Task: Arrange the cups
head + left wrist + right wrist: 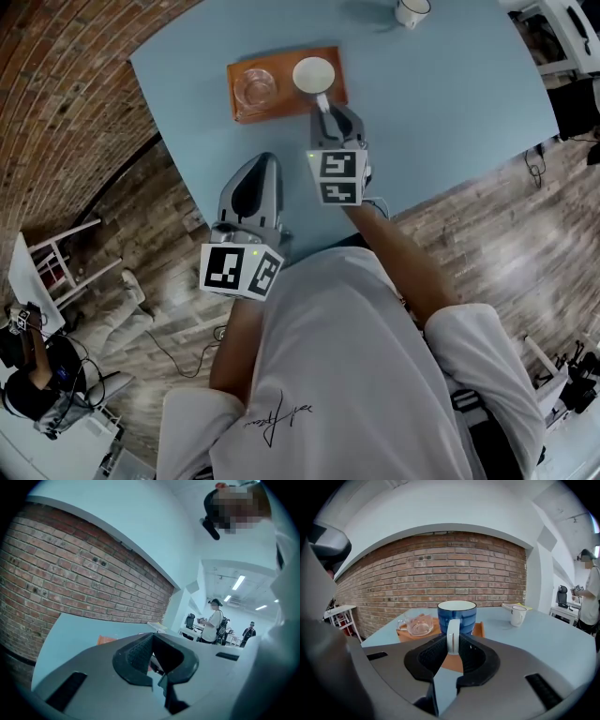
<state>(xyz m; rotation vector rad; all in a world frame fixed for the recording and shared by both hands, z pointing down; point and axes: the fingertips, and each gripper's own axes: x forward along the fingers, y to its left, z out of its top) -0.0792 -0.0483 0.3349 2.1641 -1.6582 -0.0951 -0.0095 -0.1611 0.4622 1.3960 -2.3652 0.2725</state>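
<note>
A blue mug (313, 75) with a white inside stands on the right half of an orange tray (281, 105) on the light blue table. My right gripper (322, 101) is shut on the mug's white handle (453, 637), which sits upright between the pads. A clear glass cup (255, 87) (417, 624) sits on the tray's left half. My left gripper (263, 162) hangs over the table's near edge, short of the tray, shut with nothing in it. In the left gripper view its jaws (152, 660) meet, and only a corner of the tray (106, 640) shows.
A small white cup (411, 11) (517, 615) stands alone at the table's far side. A brick wall curves round the table's left. A white stool (56, 262) stands on the wooden floor at the left. People (216, 620) stand far off in the room.
</note>
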